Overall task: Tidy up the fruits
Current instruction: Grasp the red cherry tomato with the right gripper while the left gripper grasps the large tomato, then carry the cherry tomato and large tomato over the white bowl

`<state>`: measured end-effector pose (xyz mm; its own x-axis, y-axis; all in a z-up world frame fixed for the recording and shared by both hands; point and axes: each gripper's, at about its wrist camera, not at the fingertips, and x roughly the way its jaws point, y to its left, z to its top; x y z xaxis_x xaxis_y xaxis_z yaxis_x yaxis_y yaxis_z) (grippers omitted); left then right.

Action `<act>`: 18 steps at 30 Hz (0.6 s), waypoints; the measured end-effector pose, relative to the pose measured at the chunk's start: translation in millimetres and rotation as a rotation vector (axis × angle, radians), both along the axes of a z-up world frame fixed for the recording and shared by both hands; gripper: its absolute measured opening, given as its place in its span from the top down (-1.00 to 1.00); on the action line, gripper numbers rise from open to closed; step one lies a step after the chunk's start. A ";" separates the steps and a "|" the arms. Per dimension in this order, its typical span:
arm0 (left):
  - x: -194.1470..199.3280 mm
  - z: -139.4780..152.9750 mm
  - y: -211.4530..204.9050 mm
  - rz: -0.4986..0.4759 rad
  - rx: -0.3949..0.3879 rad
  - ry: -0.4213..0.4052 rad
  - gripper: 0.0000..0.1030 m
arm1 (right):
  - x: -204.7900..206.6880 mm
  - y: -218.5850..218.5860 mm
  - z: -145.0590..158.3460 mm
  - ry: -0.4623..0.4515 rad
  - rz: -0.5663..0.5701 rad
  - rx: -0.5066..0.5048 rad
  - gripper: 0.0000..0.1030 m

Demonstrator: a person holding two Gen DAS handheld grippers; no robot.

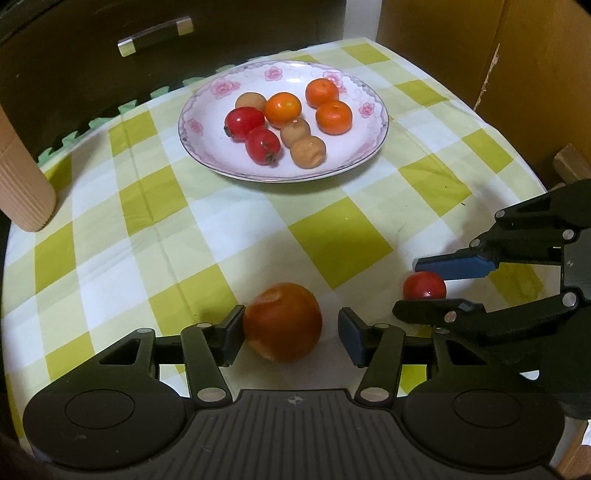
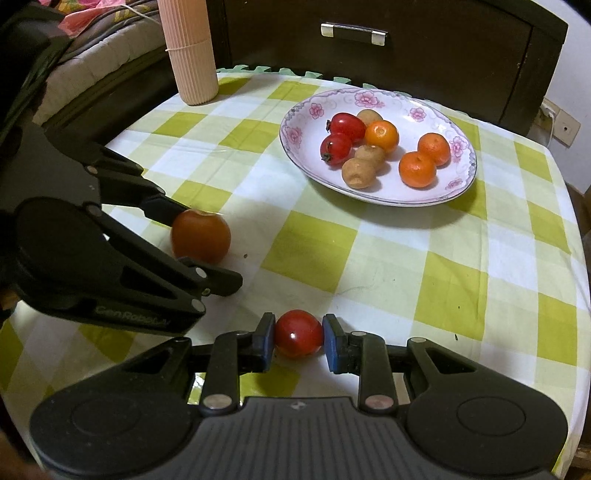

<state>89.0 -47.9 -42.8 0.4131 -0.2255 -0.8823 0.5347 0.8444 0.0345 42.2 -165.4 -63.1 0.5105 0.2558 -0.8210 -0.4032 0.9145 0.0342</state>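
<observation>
A large orange-red fruit (image 1: 282,321) (image 2: 201,236) lies on the checked cloth between the fingers of my left gripper (image 1: 291,339) (image 2: 207,251). The left pad touches it and a gap shows at the right pad, so this gripper is open. My right gripper (image 2: 298,343) (image 1: 406,286) is shut on a small red tomato (image 2: 298,334) (image 1: 424,286) that rests on the cloth. Farther back stands a flowered white plate (image 1: 207,136) (image 2: 406,107) holding two red tomatoes, three oranges and three brown fruits.
A pink ribbed cylinder (image 1: 22,184) (image 2: 192,55) stands at the far left corner of the table. Behind the table is a dark cabinet with a metal handle (image 1: 155,35) (image 2: 354,33). Brown cardboard (image 1: 498,55) rises at the right edge.
</observation>
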 end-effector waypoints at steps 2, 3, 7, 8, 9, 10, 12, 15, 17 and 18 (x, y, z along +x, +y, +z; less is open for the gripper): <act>-1.0 -0.2 1.0 0.003 0.003 -0.001 -0.15 | -0.1 -0.1 0.1 -0.001 -0.001 0.000 0.48; -1.6 -0.1 1.4 0.005 0.007 -0.003 -0.13 | -0.2 0.5 0.3 -0.002 0.000 -0.005 0.48; -2.9 0.9 2.8 0.017 0.010 -0.006 0.03 | -1.5 1.9 1.2 -0.003 -0.001 -0.016 0.49; -3.2 0.9 3.0 0.020 0.010 -0.006 0.03 | -1.5 1.6 1.6 -0.005 -0.006 -0.018 0.49; -3.3 0.7 2.6 0.021 0.011 -0.007 0.03 | -1.3 0.7 2.2 -0.006 -0.010 -0.018 0.49; -3.7 0.7 2.3 0.022 0.014 -0.008 0.04 | -1.2 -0.5 3.1 -0.005 -0.015 -0.016 0.49; -4.5 0.9 2.1 0.025 0.017 -0.006 0.04 | -0.7 -2.4 5.3 -0.008 -0.028 -0.017 0.49; -6.0 1.9 1.3 0.025 0.020 -0.005 0.04 | -0.1 -4.6 7.5 -0.012 -0.043 -0.019 0.49; -6.7 2.8 0.5 0.027 0.019 -0.007 0.04 | 1.2 -5.2 8.5 -0.012 -0.053 -0.021 0.49; -6.9 3.6 0.1 0.029 0.017 -0.008 0.04 | 1.8 -5.4 9.1 -0.013 -0.058 -0.022 0.49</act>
<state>82.1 -47.9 -39.2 0.4267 -0.1981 -0.8824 0.5098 0.8586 0.0537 44.0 -170.8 -54.1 0.5347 0.2072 -0.8193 -0.3501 0.9367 0.0085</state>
